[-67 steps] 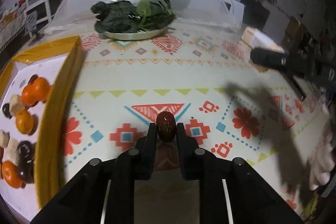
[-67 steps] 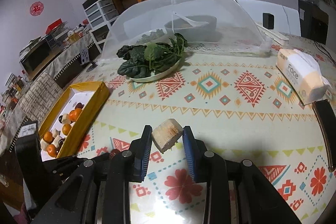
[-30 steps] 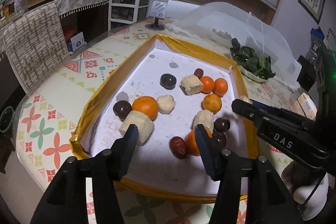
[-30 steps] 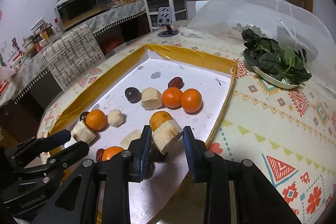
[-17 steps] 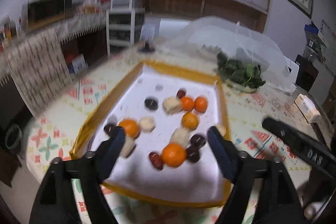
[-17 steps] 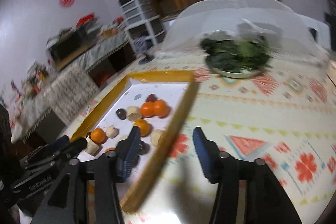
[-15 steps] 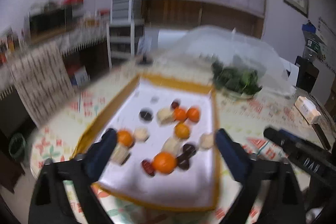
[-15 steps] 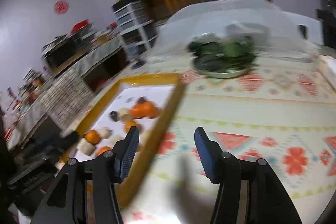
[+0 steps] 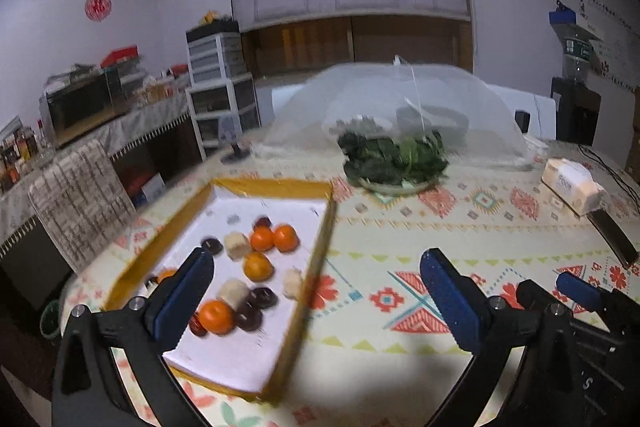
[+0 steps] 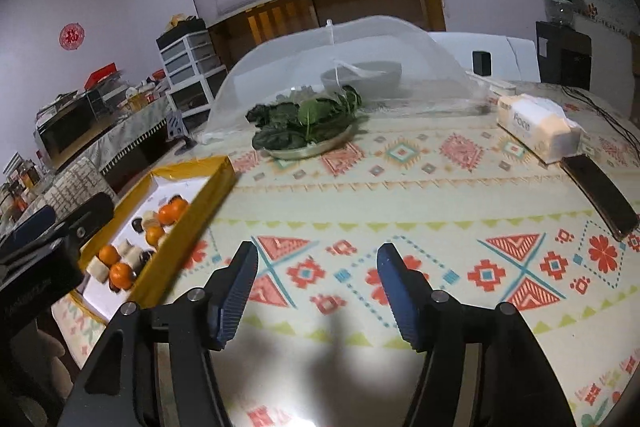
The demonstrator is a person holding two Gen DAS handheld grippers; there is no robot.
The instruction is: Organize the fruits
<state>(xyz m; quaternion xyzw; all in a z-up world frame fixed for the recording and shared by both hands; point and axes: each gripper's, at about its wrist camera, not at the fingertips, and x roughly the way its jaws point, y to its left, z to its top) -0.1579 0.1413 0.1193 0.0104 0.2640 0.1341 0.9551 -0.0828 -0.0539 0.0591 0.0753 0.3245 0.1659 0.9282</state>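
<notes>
My jaws on the left gripper stand fully apart and hold nothing; between them I see the edge of the yellow-rimmed tray and the patterned cloth of the worktop. My jaws on the right gripper are opening, and nothing is between them, only the cloth below.

The fruits are all in the tray, which lies on the worktop to the left of both grippers. On its white floor I see two tangerines touching each other near the far side, and another tangerine just in front of them. A fourth one lies at the near end, beside dark round fruits, perhaps dates or plums; I cannot tell which. Pale cut chunks lie between them, maybe banana, but the picture is blurred there. From the right wrist view the same tray shows with its near wall tilted toward me.

Farther on the worktop stands a plate of leafy greens, just in front of a white mesh food cover. A tissue pack lies at the right, and a dark phone just beside it.
</notes>
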